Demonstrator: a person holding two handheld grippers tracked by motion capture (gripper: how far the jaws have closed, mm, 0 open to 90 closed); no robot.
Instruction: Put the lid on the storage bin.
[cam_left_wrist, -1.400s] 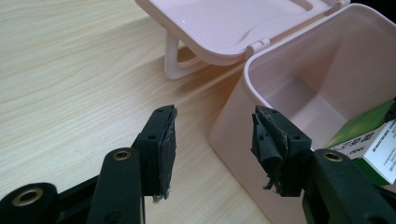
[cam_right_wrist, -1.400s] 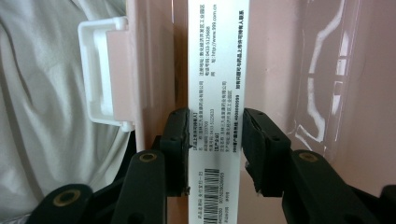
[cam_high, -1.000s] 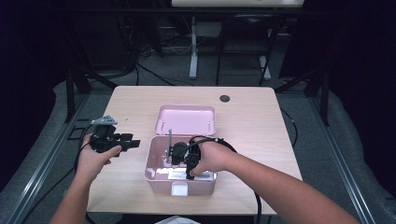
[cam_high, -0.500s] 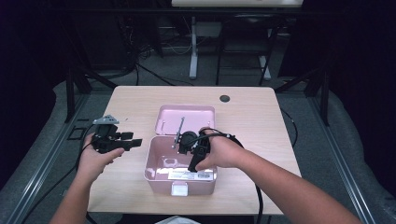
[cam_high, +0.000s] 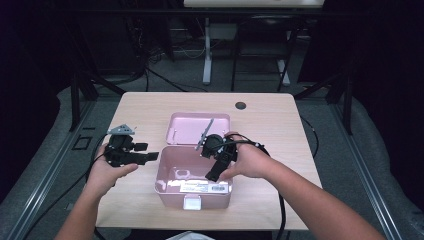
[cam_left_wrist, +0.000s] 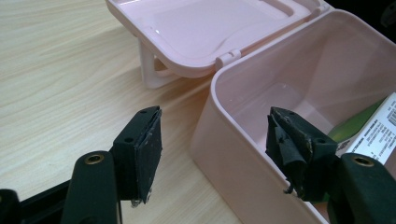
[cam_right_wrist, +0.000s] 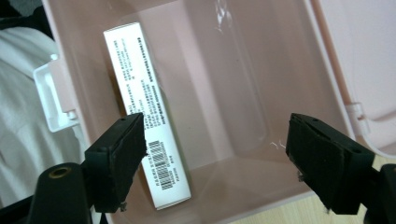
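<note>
Small white carton (cam_right_wrist: 147, 140) lying flat inside pink box (cam_high: 194, 185) near table's (cam_high: 280, 125) front edge, against front wall; right gripper (cam_high: 218, 162) overhead, jaws just widening, empty; left gripper (cam_high: 131, 153) likewise opening astride box's left wall, seemingly after steadying.

Beyond the left gripper's fingers (cam_left_wrist: 149, 154), the pink box (cam_left_wrist: 243, 116) is running off the picture's right edge, and the carton (cam_left_wrist: 373, 130) inside it is showing only a corner. Between the right gripper's fingers (cam_right_wrist: 116, 158), the carton's print is staying too small to read, and its lower end is lying partly behind the nearer finger.
</note>
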